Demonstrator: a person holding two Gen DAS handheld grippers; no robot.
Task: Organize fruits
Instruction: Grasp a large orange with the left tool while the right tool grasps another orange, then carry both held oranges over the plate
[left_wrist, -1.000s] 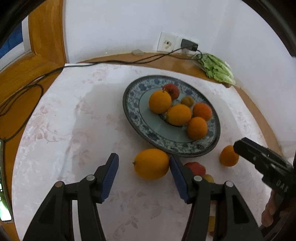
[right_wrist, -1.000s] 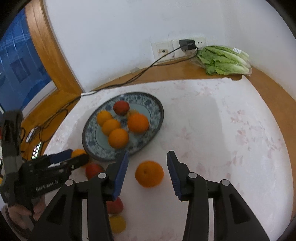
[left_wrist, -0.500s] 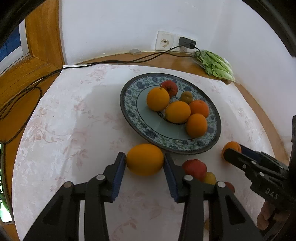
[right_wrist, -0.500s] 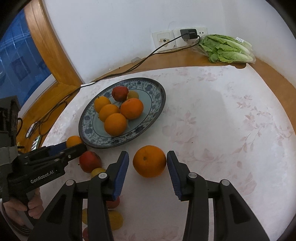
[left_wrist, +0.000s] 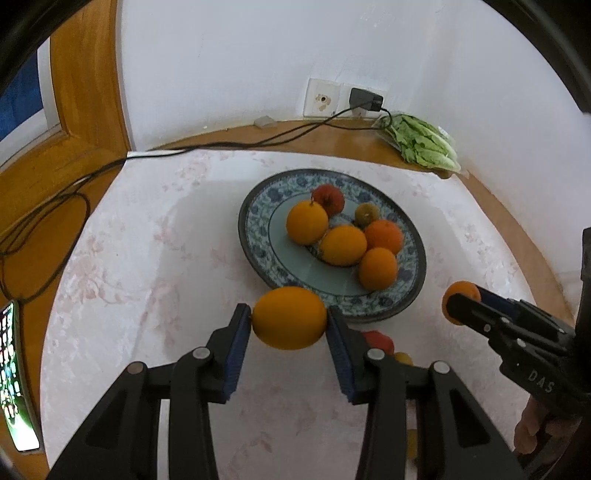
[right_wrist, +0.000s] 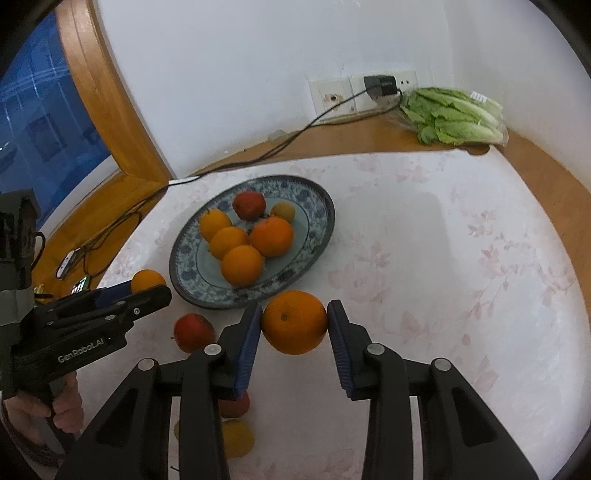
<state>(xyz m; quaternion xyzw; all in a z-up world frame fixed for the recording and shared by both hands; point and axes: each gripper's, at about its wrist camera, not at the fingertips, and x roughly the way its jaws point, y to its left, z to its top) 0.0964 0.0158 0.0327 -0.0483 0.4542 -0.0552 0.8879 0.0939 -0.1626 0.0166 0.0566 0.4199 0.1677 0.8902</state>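
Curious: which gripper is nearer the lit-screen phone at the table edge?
Left. The left gripper, holding a yellow fruit, sits toward the phone; right gripper, jaws closing on an orange, farther.

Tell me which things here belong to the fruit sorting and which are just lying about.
Part of the job:
- blue patterned plate with fruit in it
- yellow-orange fruit in the left gripper
- orange in the right gripper, fingers closing
- red fruit loose on the tablecloth

Lying about:
- bagged lettuce
- charger and cable
- phone
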